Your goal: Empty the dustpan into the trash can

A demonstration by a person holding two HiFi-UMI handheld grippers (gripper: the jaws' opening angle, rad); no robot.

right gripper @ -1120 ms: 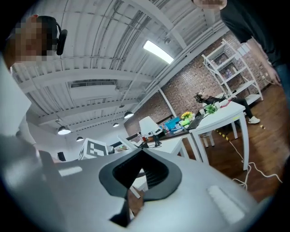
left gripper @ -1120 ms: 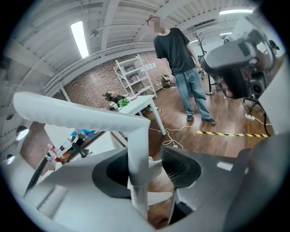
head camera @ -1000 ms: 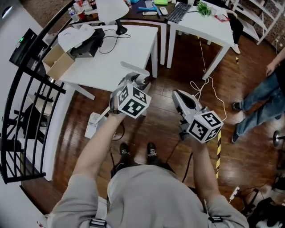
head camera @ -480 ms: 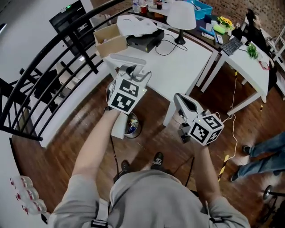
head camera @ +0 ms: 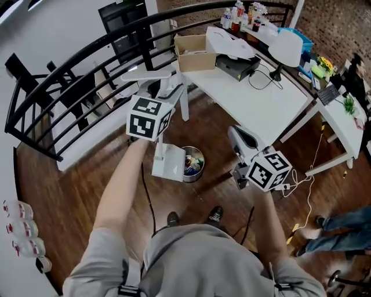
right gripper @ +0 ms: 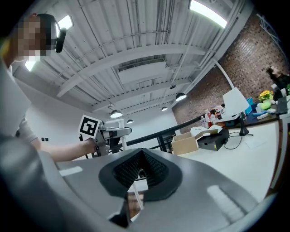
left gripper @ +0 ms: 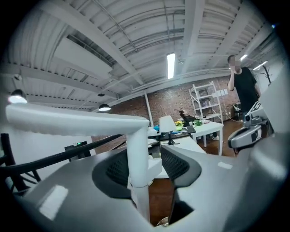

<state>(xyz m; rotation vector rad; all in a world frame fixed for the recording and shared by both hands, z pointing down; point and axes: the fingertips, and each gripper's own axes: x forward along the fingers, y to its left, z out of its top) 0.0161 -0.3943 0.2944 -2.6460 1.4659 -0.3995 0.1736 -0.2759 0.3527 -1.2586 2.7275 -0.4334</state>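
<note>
We find no word, brand or number that can be read anywhere. The only signs are black-and-white square markers. They cover the visible faces of the cube (head camera: pixel 149 118) on the left hand-held gripper (head camera: pixel 166 88), which hangs just in front of the near-left corner of the white surface (head camera: pixel 255 98). They also cover the cube (head camera: pixel 270 170) on the right hand-held gripper (head camera: pixel 233 132), which is on our side of that surface, off its near edge. In the right gripper view we see one such marker (right gripper: pixel 89 126) on the left one's cube. The bottles (head camera: pixel 240 11) at the far end of the surface carry labels, too small for us to read.
</note>
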